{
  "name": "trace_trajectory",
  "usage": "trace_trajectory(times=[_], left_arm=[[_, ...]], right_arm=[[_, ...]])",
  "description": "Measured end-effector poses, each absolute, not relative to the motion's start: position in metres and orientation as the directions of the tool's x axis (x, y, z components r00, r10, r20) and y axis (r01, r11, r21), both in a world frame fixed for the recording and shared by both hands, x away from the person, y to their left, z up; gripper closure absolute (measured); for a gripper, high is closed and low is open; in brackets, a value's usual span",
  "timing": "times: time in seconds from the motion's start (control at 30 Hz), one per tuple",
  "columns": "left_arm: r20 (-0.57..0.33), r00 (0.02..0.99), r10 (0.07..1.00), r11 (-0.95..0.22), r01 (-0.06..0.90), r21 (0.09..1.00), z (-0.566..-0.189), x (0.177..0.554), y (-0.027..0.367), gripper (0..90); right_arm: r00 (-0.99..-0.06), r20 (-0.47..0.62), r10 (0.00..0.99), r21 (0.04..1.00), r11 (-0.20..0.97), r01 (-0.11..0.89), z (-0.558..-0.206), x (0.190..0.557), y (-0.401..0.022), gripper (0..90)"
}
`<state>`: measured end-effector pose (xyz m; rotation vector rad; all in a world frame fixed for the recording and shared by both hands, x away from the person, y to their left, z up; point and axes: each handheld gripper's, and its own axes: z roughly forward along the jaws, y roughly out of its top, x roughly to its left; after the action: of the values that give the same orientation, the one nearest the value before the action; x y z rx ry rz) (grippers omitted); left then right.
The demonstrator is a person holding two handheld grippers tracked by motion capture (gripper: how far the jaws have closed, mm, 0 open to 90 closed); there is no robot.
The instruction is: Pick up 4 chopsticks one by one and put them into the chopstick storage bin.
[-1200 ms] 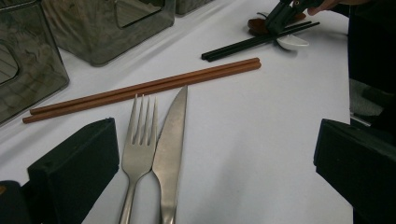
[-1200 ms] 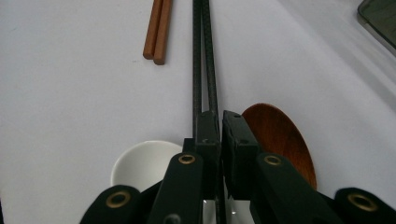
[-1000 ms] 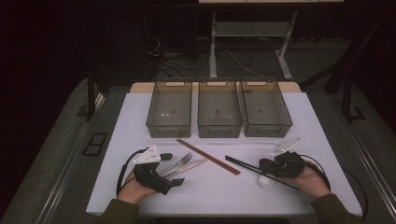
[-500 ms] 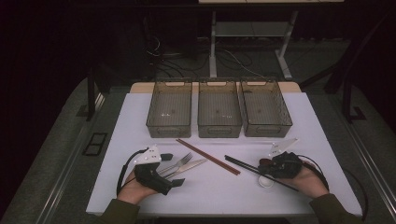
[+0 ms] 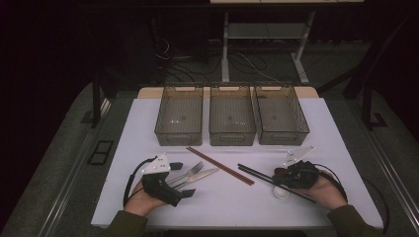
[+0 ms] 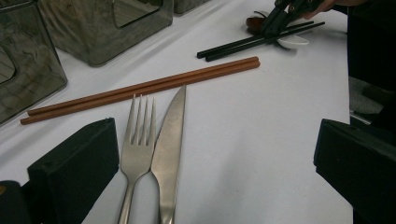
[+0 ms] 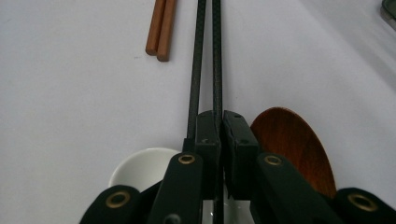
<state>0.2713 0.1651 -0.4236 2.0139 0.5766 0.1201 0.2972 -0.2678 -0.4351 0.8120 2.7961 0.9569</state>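
Note:
A steel fork (image 6: 137, 144) and knife (image 6: 170, 140) lie side by side on the white table top (image 5: 222, 207), between the wide-open jaws of my left gripper (image 6: 215, 149), which rests at the front left (image 5: 184, 180). A pair of brown chopsticks (image 5: 220, 165) lies beyond them. At the front right my right gripper (image 5: 277, 174) lies low over two black chopsticks (image 5: 257, 174). Its jaws (image 7: 220, 116) are shut, with one black chopstick (image 7: 217, 56) running in between the pads and the other passing along the left jaw. A white spoon (image 7: 140, 172) and a brown wooden spoon (image 7: 292, 140) lie under it.
Three grey see-through bins (image 5: 180, 116) (image 5: 231, 116) (image 5: 280, 114) stand in a row at the back of the table, each holding nothing that I can see. A person's hands hold both grippers near the front edge. Dark floor, cables and a table frame lie beyond.

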Motion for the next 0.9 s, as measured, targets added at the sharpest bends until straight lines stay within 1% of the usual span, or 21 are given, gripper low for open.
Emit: trace_trajectory(times=[0.5, 0.9], left_arm=[[-0.151, 0.882, 0.446, -0.397, 0.346, 0.85, -0.424, 0.271, 0.164, 0.0], [-0.144, 0.881, 0.45, -0.403, 0.345, 0.848, -0.427, 0.271, 0.164, 0.0]], right_arm=[[-0.855, 0.11, 0.508, 0.611, 0.644, 0.461, -0.432, 0.297, -0.272, 85.2], [-0.847, 0.131, 0.516, 0.651, 0.599, 0.466, -0.426, 0.297, -0.278, 85.2]])
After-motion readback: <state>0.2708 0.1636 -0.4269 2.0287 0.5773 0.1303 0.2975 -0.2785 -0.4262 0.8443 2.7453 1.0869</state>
